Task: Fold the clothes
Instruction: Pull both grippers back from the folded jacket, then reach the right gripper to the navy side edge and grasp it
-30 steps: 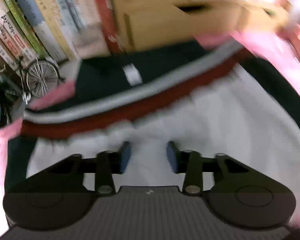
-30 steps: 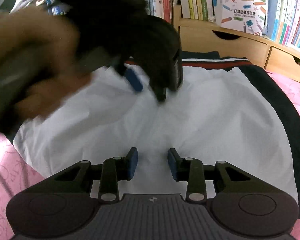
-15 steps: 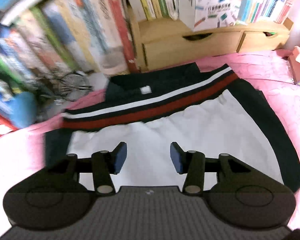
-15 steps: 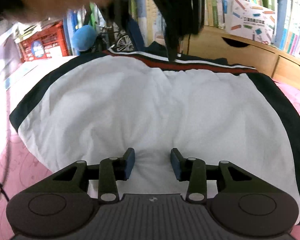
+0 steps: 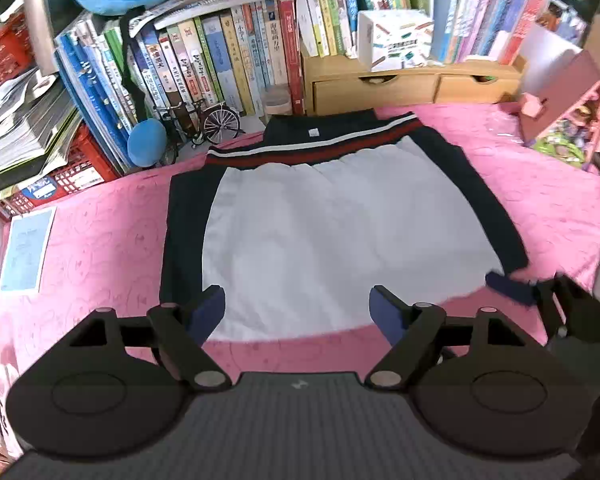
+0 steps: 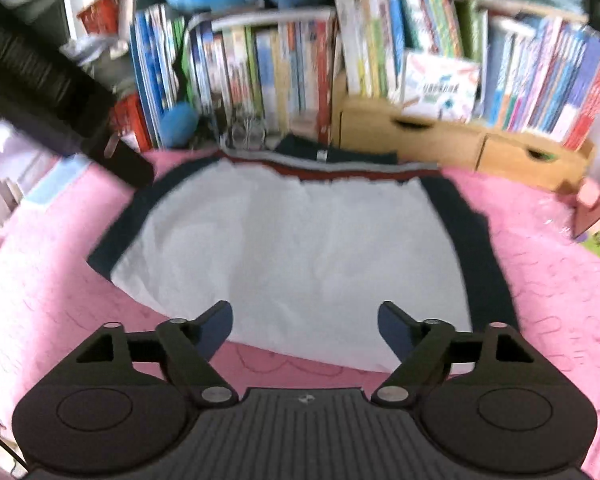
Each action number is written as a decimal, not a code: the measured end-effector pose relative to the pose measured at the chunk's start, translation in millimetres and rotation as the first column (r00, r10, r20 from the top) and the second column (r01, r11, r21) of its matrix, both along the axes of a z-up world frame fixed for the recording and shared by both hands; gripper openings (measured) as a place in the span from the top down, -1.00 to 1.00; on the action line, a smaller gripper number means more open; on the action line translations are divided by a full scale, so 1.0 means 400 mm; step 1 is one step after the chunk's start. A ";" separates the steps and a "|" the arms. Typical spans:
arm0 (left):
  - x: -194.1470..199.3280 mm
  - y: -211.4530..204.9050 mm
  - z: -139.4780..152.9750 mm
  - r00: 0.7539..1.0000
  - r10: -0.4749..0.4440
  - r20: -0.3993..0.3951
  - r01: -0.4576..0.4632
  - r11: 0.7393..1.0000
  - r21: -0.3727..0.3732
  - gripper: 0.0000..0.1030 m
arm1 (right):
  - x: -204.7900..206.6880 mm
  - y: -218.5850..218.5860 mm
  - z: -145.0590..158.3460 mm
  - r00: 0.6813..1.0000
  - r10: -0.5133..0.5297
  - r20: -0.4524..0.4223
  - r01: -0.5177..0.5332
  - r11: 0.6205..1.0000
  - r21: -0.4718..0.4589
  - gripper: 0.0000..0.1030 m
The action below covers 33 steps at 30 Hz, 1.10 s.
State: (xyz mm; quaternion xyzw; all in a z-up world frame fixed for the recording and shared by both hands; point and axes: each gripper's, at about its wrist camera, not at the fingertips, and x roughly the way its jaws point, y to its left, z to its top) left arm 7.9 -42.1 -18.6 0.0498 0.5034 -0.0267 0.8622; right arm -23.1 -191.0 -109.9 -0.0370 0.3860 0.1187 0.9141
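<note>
Garment (image 5: 340,232), soft and limp, lies ahead of my released tongs (image 5: 298,312); I would pinch its near hem.

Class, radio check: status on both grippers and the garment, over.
Left gripper open, empty. Right gripper open, empty. Shorts flat on pink sheet, unfolded. Nothing on them.

Black tool (image 5: 298,312), blue pads (image 5: 206,312), silver screws.
</note>
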 end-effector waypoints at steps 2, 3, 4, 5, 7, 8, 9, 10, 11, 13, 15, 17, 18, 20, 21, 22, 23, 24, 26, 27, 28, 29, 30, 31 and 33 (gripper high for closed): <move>-0.035 0.015 0.010 1.000 0.007 0.006 -0.006 1.000 -0.026 -0.55 | -0.025 0.008 0.026 1.000 -0.011 0.021 0.011 1.000 -0.005 -0.65; -0.050 0.023 0.013 1.000 0.011 0.007 -0.011 0.999 -0.041 -0.56 | -0.035 0.015 0.034 1.000 -0.016 0.024 0.016 1.000 -0.007 -0.67; -0.064 0.032 0.014 1.000 0.014 0.006 -0.014 0.998 -0.059 -0.56 | -0.046 0.021 0.040 1.000 -0.018 0.024 0.019 1.000 -0.008 -0.68; -0.077 0.040 0.016 1.000 0.017 0.005 -0.017 0.997 -0.077 -0.56 | -0.056 0.028 0.044 1.000 -0.020 0.024 0.020 1.000 -0.010 -0.68; -0.098 0.053 0.014 1.000 0.020 0.000 -0.020 0.995 -0.102 -0.57 | -0.080 0.043 0.052 1.000 -0.019 0.024 0.019 1.000 -0.016 -0.68; -0.107 0.058 0.012 1.000 0.020 -0.004 -0.021 0.994 -0.110 -0.57 | -0.093 0.051 0.055 1.000 -0.015 0.026 0.016 1.000 -0.023 -0.69; -0.116 0.064 0.011 1.000 0.020 -0.008 -0.021 0.993 -0.116 -0.57 | -0.105 0.058 0.057 1.000 -0.013 0.026 0.013 0.999 -0.030 -0.69; -0.126 0.071 0.011 1.000 0.018 -0.009 -0.019 0.992 -0.123 -0.57 | -0.115 0.064 0.059 1.000 -0.010 0.025 0.011 0.999 -0.037 -0.69; -0.134 0.077 0.012 1.000 0.016 -0.010 -0.017 0.991 -0.129 -0.57 | -0.125 0.071 0.061 1.000 -0.008 0.025 0.009 0.999 -0.044 -0.69; -0.145 0.087 0.013 1.000 0.012 -0.008 -0.013 0.990 -0.138 -0.57 | -0.142 0.083 0.067 1.000 -0.010 0.026 0.011 0.999 -0.053 -0.69; -0.155 0.098 0.012 1.000 0.007 -0.007 -0.007 0.989 -0.145 -0.57 | -0.154 0.092 0.072 0.999 -0.013 0.029 0.015 0.998 -0.060 -0.70; -0.162 0.106 0.010 1.000 0.002 -0.009 -0.003 0.988 -0.153 -0.57 | -0.169 0.100 0.078 0.999 -0.013 0.032 0.016 0.997 -0.070 -0.71; -0.165 0.110 0.009 1.000 -0.001 -0.011 -0.001 0.988 -0.157 -0.57 | -0.176 0.103 0.081 0.999 -0.013 0.033 0.015 0.997 -0.076 -0.71; -0.169 0.116 0.004 1.000 -0.003 -0.015 0.001 0.986 -0.166 -0.57 | -0.189 0.110 0.086 0.999 -0.012 0.037 0.015 0.996 -0.088 -0.73; -0.170 0.117 0.002 1.000 -0.004 -0.018 0.001 0.985 -0.170 -0.57 | -0.196 0.114 0.088 0.999 -0.012 0.041 0.016 0.996 -0.092 -0.75; -0.169 0.118 0.000 1.000 -0.004 -0.021 0.000 0.985 -0.172 -0.57 | -0.201 0.116 0.088 0.999 -0.014 0.042 0.018 0.995 -0.095 -0.78; -0.169 0.118 -0.002 1.000 -0.003 -0.023 -0.001 0.985 -0.173 -0.57 | -0.205 0.117 0.087 0.999 -0.015 0.043 0.020 0.995 -0.096 -0.79; -0.169 0.119 -0.003 1.000 -0.002 -0.025 -0.003 0.985 -0.174 -0.57 | -0.206 0.118 0.086 0.999 -0.019 0.040 0.023 0.995 -0.095 -0.79; -0.167 0.119 -0.006 1.000 0.000 -0.029 -0.005 0.984 -0.175 -0.57 | -0.204 0.112 0.083 0.999 -0.031 0.030 0.033 0.996 -0.087 -0.79; -0.164 0.118 -0.008 1.000 0.000 -0.029 -0.005 0.984 -0.177 -0.57 | -0.203 0.108 0.082 0.999 -0.036 0.025 0.038 0.996 -0.082 -0.79; -0.160 0.118 -0.011 1.000 0.001 -0.026 -0.006 0.984 -0.178 -0.57 | -0.199 0.100 0.080 0.999 -0.047 0.021 0.048 0.996 -0.073 -0.80; -0.155 0.119 -0.016 1.000 0.006 -0.021 -0.010 0.984 -0.176 -0.57 | -0.193 0.089 0.079 0.998 -0.061 0.017 0.062 0.996 -0.062 -0.81; -0.148 0.122 -0.024 1.000 0.017 -0.017 -0.020 0.985 -0.170 -0.58 | -0.187 0.079 0.077 0.997 -0.075 0.012 0.075 0.996 -0.050 -0.82; -0.141 0.126 -0.033 0.999 0.034 -0.016 -0.036 0.986 -0.163 -0.58 | -0.181 0.068 0.076 0.996 -0.088 0.008 0.089 0.995 -0.039 -0.85; -0.122 0.140 -0.061 0.997 0.076 -0.026 -0.080 0.984 -0.160 -0.58 | -0.164 0.029 0.063 0.991 -0.136 -0.017 0.136 0.991 0.004 -0.87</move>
